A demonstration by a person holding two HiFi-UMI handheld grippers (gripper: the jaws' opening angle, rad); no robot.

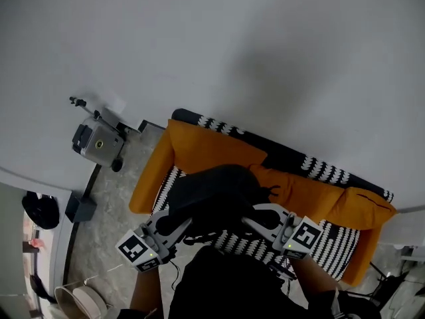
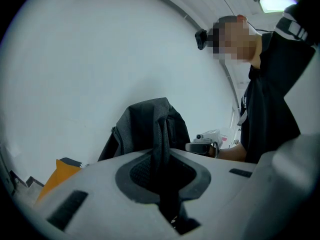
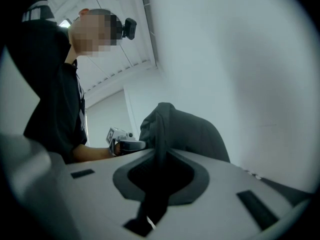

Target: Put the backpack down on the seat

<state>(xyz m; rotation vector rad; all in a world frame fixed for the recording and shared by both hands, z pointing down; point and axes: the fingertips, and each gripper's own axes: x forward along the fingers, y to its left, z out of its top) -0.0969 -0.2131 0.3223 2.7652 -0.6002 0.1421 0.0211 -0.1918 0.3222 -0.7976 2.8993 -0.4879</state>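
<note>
The seat [image 1: 199, 153], orange-cushioned with a black-and-white cover, ran from ten o'clock to four o'clock below me. The black backpack [image 1: 212, 195] was over its middle; I could not tell whether it touched the cushions. My left hand-held gripper [image 1: 178, 224] sat at the backpack's seven o'clock, jaws narrowed onto a dark strap [image 2: 161, 144]. My right hand-held gripper [image 1: 260, 216] sat at its four o'clock, likewise pinching a strap, with the bag's body just beyond the jaws.
</note>
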